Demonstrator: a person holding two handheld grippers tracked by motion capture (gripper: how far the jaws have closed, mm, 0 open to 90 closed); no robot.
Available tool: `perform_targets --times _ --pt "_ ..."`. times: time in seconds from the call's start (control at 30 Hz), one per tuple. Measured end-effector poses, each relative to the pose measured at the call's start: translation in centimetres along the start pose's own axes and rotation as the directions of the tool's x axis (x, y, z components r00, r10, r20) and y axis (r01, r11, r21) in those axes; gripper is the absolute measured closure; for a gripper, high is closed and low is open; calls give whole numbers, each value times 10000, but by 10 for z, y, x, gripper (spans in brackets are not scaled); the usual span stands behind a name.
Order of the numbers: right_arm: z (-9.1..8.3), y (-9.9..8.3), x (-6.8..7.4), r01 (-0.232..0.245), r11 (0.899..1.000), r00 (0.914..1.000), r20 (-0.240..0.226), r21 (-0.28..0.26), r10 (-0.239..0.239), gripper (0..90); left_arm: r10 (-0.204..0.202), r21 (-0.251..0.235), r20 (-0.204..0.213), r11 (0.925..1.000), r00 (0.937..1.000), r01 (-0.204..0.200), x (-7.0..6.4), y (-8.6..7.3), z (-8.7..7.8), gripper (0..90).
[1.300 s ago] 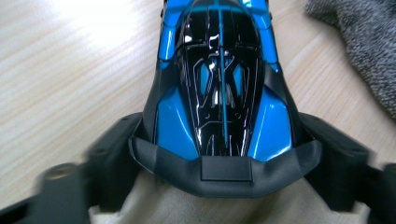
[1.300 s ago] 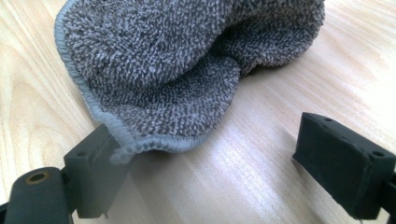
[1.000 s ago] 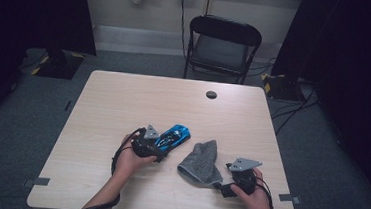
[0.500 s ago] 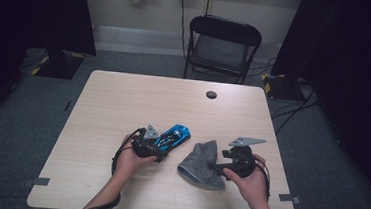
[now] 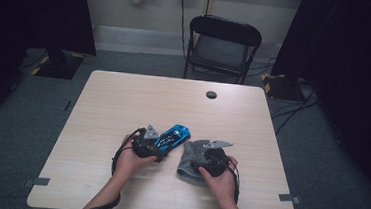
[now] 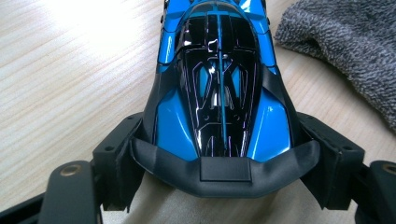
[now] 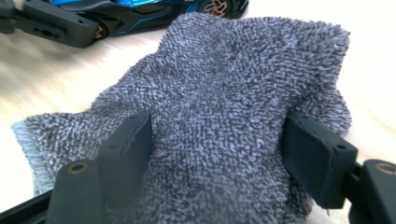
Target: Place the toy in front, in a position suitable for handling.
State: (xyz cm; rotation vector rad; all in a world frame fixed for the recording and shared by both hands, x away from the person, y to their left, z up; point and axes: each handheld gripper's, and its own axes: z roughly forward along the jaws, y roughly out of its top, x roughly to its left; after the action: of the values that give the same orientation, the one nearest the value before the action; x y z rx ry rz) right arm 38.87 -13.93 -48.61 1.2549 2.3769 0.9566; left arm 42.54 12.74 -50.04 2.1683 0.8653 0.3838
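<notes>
Left hand-held gripper [image 6: 219, 154] clamps the toy car [image 6: 219, 88]; right hand-held gripper [image 7: 215, 154] straddles the cloth [image 7: 233, 84], jaws wide.

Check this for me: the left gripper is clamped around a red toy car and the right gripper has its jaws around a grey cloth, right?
Not quite. The toy car between the left gripper's jaws is blue and black, not red, as the left gripper view shows. The rest stands: the right gripper has its jaws around the grey cloth.

Left gripper [image 5: 156, 143]: low over the table, jaws closed against both flanks of the blue toy car [image 6: 219, 88].
Right gripper [image 5: 204, 156]: low, jaws spread wide, straddling the grey cloth [image 7: 224, 112].
Forearms: entering from the bottom edge.
</notes>
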Motion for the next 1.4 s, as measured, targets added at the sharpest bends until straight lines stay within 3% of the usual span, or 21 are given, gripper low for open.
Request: perform_targets --times 0.03,0.17,0.37,0.47,0.57,0.6,0.67,0.8,0.87,0.97,1.0,1.1,1.17,1.2,1.23,1.27,1.33,1.4 --pt "2 -1 2 397 9992 9990 195 -18 -396 270 -2 -6 -4 10000 10000 2 0 0 0 242" --pt "2 -2 2 468 9989 9986 252 -65 -466 316 0 -7 -4 10000 10000 0 0 0 0 243" --pt "1 2 0 984 9951 9951 78 3 -984 627 -68 -50 -9 10000 10000 68 0 0 0 242" --pt "0 6 -5 967 9953 9950 -268 93 -964 697 -54 -48 1 10000 10000 54 0 0 0 242" --pt "-5 17 -9 1047 9944 9923 -649 -116 -1052 710 -7 -13 10 10000 10000 7 0 0 0 243" --pt "-9 28 -10 921 9951 9906 -978 -366 -953 713 -4 -11 8 10000 10000 4 0 0 0 242" --pt "-10 33 -10 931 9947 9900 -1023 -430 -971 713 -2 -10 12 10000 10000 2 0 0 0 242" --pt "-6 59 -1 891 9910 9808 -1643 -998 -1048 714 -3 -13 12 10000 10000 3 0 0 0 242" --pt "-5 64 1 844 9905 9782 -1800 -1085 -1031 714 1 -10 11 10000 10000 -1 0 0 0 243" --pt "1 78 14 1205 9839 9701 -1946 -1322 -1450 713 -4 -10 2 10000 10000 4 0 0 0 243" --pt "10 84 21 1526 9796 9640 -1986 -1309 -1767 713 -15 -14 7 10000 10000 15 0 0 0 242" --pt "19 87 24 1534 9777 9524 -2422 -1436 -1850 712 2 -9 12 10000 10000 -2 0 0 0 242" --pt "29 89 28 1322 9811 9513 -2600 -1413 -1656 712 7 -12 1 10000 10000 -7 0 0 0 242" --pt "37 90 32 1236 9798 9371 -3064 -1569 -1673 711 -31 -12 33 10000 10000 31 0 0 0 242" --pt "37 90 32 1236 9798 9371 -3064 -1569 -1673 711 -31 -12 33 10000 10000 31 0 0 0 242" --pt "39 90 35 1558 9768 9350 -2969 -1471 -1939 712 8 0 10 10000 10000 -8 0 0 0 242" --pt "47 85 47 2754 9552 9262 -2362 -1085 -2939 713 34 7 9 10000 10000 -34 0 0 0 242" --pt "47 85 46 2625 9584 9299 -2356 -1119 -2823 714 0 -14 10 10000 10000 0 0 0 0 242"
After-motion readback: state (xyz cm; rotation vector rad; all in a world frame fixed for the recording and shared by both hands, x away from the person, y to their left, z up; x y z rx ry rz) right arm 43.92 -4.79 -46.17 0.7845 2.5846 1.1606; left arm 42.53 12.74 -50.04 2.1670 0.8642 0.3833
